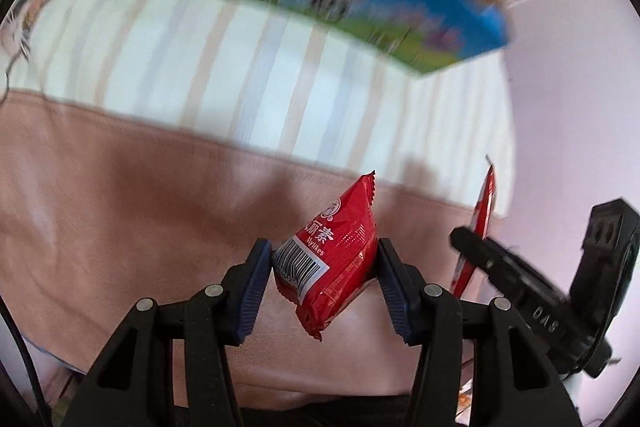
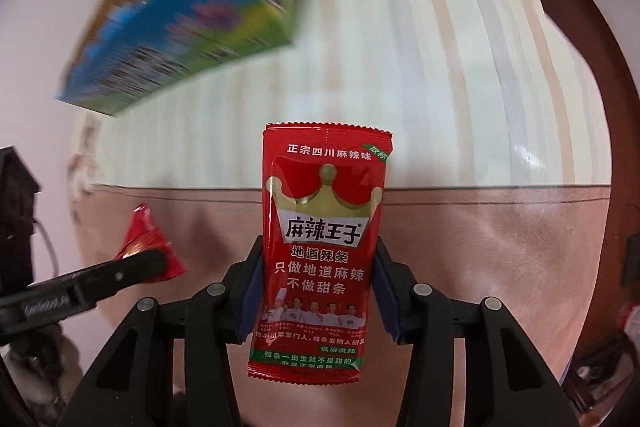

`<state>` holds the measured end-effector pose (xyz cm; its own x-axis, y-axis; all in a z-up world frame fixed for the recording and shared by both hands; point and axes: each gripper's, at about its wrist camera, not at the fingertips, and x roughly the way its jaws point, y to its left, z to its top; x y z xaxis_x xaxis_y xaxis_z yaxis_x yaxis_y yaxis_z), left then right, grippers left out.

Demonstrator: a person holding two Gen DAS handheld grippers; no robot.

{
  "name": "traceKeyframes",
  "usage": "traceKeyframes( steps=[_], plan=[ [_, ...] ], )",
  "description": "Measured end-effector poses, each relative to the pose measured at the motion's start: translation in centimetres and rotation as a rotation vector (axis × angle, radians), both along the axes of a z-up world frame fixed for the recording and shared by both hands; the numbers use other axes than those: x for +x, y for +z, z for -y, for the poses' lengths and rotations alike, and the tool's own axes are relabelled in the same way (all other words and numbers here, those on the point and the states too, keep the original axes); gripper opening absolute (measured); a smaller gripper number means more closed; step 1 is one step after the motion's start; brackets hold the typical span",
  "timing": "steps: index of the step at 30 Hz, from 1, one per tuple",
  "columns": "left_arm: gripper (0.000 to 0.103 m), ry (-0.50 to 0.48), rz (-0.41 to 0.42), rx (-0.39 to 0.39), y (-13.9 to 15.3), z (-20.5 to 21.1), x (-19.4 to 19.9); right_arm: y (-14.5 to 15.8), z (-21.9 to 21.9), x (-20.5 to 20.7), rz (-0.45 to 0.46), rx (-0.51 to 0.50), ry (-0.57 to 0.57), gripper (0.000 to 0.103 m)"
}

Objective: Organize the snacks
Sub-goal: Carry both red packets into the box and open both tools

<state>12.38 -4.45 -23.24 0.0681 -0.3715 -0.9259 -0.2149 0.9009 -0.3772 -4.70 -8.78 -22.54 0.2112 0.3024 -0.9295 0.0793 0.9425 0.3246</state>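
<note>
We count two red foil snack packets — one per tool. Our left gripper pinches the small puffed red packet; our right gripper pinches the flat red crown-printed sachet. Beyond both, one open blue-green cardboard box — its contents are blurred yellow.

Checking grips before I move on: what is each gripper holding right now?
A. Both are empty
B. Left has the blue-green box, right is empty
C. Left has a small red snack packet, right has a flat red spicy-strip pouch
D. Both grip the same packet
C: the left gripper pinches a small red packet, and the right gripper clamps a flat red pouch with a crown.
</note>
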Motion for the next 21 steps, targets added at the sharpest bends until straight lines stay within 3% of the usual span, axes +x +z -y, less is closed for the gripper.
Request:
traceKeyframes(
  steps=[5,11,15,21],
  plan=[
    [0.050,-0.013,0.121,-0.037,5.8,-2.1,2.6,6.5,-3.2,1.1,0.108,0.061,0.009,0.051],
    [0.050,-0.045,0.216,-0.029,9.6,-5.6,7.4,12.4,-8.6,7.4,0.217,0.056,0.016,0.051],
    [0.050,-0.071,0.262,0.018,11.3,-7.9,11.4,13.7,-10.1,11.5,0.264,0.011,0.005,0.051],
    [0.050,-0.091,0.258,0.097,10.5,-11.1,17.6,12.9,-12.7,17.9,0.257,-0.067,0.024,0.051]
  ],
)
